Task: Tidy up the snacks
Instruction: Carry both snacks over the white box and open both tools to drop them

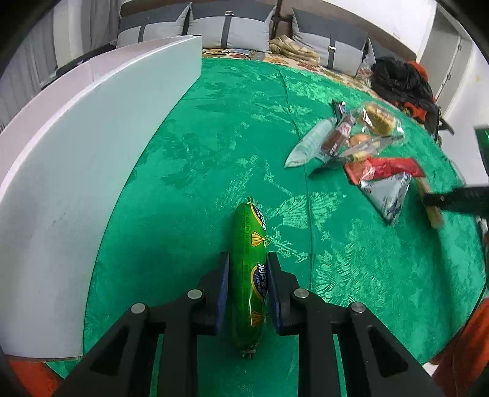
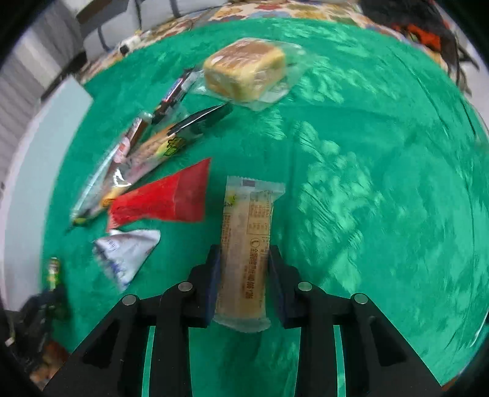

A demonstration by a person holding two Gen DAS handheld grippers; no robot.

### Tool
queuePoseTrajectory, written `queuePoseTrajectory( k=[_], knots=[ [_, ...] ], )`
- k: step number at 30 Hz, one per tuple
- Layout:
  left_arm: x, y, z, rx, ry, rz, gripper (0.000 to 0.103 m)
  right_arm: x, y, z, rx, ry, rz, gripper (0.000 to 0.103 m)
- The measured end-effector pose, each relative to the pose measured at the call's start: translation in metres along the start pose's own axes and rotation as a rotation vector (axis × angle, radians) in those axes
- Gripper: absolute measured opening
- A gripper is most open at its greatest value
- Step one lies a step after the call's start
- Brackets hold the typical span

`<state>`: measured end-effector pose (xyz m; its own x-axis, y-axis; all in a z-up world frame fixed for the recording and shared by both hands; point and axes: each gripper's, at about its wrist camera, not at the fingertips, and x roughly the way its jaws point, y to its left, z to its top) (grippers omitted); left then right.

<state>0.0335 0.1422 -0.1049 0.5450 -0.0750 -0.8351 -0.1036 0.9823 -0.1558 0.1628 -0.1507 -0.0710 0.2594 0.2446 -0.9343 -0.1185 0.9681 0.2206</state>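
Observation:
My left gripper [image 1: 248, 259] is shut on a green sausage stick [image 1: 250, 244] that points away over the green tablecloth [image 1: 214, 137]. My right gripper [image 2: 244, 252] is shut on a long pale wafer bar in a clear wrapper [image 2: 247, 232], held above the cloth. The right gripper also shows in the left wrist view [image 1: 458, 200] at the right edge. A pile of snacks lies on the cloth: a wrapped cake [image 2: 244, 70], a red packet [image 2: 165, 198], a silver triangular packet [image 2: 128, 250] and several dark bars [image 2: 171, 94].
A white box wall [image 1: 76, 152] stands along the left side of the table. Grey cushions [image 1: 226, 27] and a black and orange bag [image 1: 403, 82] lie beyond the table's far edge.

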Motion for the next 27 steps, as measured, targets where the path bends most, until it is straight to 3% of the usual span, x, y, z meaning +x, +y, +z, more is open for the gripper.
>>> queuePoseTrajectory(
  k=[7, 11, 15, 19, 22, 27],
  knots=[
    [-0.024, -0.008, 0.011, -0.046, -0.04, -0.113, 0.023, -0.046, -0.053, -0.04, 0.206, -0.051, 0.163, 0.031],
    [-0.063, -0.007, 0.022, -0.076, -0.1, -0.178, 0.023, -0.062, -0.037, -0.046, 0.203, -0.09, 0.243, 0.031],
    [-0.107, 0.019, 0.039, -0.135, -0.192, -0.191, 0.023, -0.088, 0.017, -0.027, 0.125, -0.147, 0.348, 0.031],
    [-0.15, 0.067, 0.063, -0.18, -0.286, -0.134, 0.023, -0.115, 0.099, -0.004, -0.01, -0.193, 0.461, 0.031],
    [-0.167, 0.113, 0.082, -0.194, -0.326, -0.019, 0.023, -0.129, 0.163, 0.01, -0.118, -0.218, 0.54, 0.032],
    [-0.156, 0.191, 0.095, -0.242, -0.263, 0.141, 0.023, -0.129, 0.28, 0.02, -0.302, -0.228, 0.612, 0.032]
  ],
)
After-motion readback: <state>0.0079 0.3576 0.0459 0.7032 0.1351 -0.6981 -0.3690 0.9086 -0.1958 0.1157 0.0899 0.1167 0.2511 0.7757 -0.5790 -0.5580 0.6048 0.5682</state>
